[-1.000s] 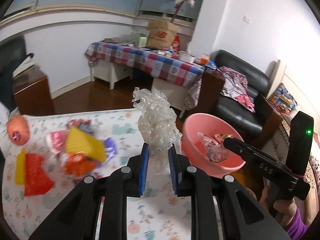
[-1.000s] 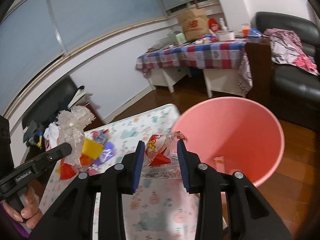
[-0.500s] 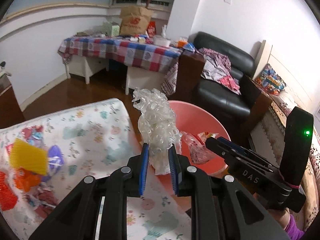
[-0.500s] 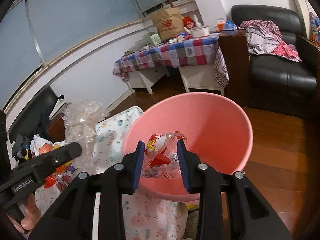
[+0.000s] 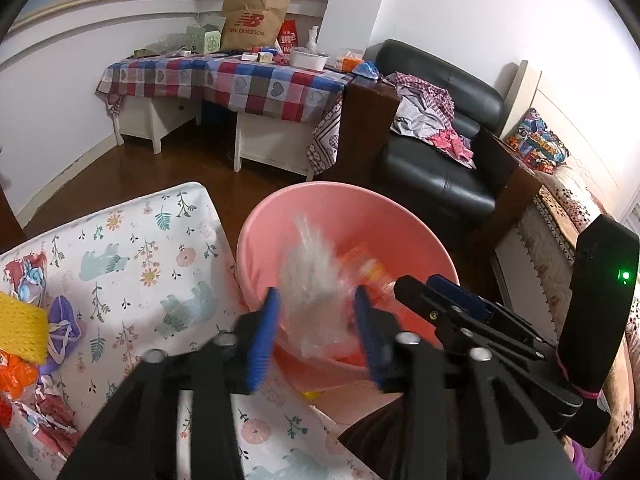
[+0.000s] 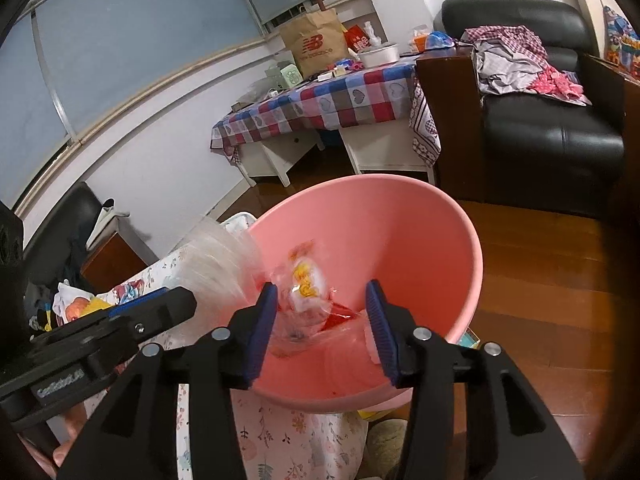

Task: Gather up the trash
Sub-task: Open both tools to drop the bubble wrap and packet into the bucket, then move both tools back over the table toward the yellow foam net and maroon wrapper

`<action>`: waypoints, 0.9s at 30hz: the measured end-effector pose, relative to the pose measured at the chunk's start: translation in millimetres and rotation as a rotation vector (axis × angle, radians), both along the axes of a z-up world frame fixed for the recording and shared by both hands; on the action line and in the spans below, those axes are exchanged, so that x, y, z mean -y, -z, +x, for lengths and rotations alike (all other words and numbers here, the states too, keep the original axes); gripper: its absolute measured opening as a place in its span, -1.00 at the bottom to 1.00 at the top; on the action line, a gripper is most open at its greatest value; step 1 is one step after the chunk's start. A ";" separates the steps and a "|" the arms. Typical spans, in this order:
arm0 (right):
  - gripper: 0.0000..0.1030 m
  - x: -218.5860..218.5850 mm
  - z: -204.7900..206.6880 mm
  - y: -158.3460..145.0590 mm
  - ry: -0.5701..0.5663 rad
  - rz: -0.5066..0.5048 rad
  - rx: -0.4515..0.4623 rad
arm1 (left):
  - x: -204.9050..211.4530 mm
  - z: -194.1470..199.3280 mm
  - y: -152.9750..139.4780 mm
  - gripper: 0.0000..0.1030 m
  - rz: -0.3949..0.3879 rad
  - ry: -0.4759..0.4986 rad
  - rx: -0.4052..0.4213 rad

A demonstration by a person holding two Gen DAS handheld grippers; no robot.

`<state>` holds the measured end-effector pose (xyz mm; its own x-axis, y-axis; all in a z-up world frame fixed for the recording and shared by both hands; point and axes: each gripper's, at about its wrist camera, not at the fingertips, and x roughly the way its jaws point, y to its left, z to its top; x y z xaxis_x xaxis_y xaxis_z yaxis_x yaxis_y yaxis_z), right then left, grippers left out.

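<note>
Landmark: pink basin [image 5: 280, 216], standing just off the edge of the table with the floral cloth [image 5: 132, 248]. Left of the basin, on the cloth: yellow knitted piece [image 5: 20, 330], purple wrapper [image 5: 64, 320], orange and red scraps [image 5: 16, 372] at the frame edge, well apart from the basin. Left gripper [image 5: 316, 328] is over the basin's near rim, jaws opening; blue pads stand clear on both sides of the crumpled clear plastic wad [image 5: 316, 284]. The wad is motion-blurred, long axis roughly upright, narrow end pointing up toward the basin's far wall, broad end low between the pads; no pad contact visible. Just right of it inside the basin, a blurred orange-and-yellow wrapper [image 5: 368, 268]. Right gripper [image 6: 322, 322] is also over the basin's near rim, jaws opening, pads apart from the clear snack wrapper [image 6: 306, 284] with yellow and red print. This wrapper lies within the basin, blurred, long axis tilted slightly left of upright; a red part [image 6: 340, 318] shows lower, near the basin bottom. In the right wrist view, the left gripper [image 6: 160, 300] sits left of the basin, the clear wad [image 6: 220, 256] at the left rim. Right of the basin: wood floor [image 6: 540, 272].
</note>
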<state>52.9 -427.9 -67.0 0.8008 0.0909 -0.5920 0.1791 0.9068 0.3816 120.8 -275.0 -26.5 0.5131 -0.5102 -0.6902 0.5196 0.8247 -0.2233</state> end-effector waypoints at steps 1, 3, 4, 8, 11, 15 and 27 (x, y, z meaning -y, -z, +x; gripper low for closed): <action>-0.09 1.1 0.6 0.4 0.005 0.000 -0.003 | 0.0 -0.2 -0.1 -0.15 -0.001 0.001 0.005; -0.08 3.5 0.9 2.1 0.013 0.001 -0.012 | -1.0 -0.7 -1.2 -0.15 0.000 0.006 0.009; -0.08 4.2 1.0 2.3 0.014 0.004 -0.014 | -2.2 -0.9 -1.9 -0.15 0.000 0.005 0.011; -0.07 0.0 0.5 -1.0 0.003 0.001 -0.010 | -10.1 -2.5 -3.1 -0.14 -0.006 -0.012 0.009; -0.07 -6.8 -1.3 -4.7 -0.018 -0.008 0.000 | -21.6 -4.7 -5.2 -0.11 -0.015 -0.037 0.001; 0.11 -20.8 -5.1 -12.1 -0.051 -0.024 0.025 | -36.3 -10.6 -9.8 -0.04 -0.023 -0.071 0.004; 0.13 -74.9 -11.4 -29.0 -0.188 -0.051 0.043 | -90.2 -38.0 -26.3 0.05 0.002 -0.147 0.084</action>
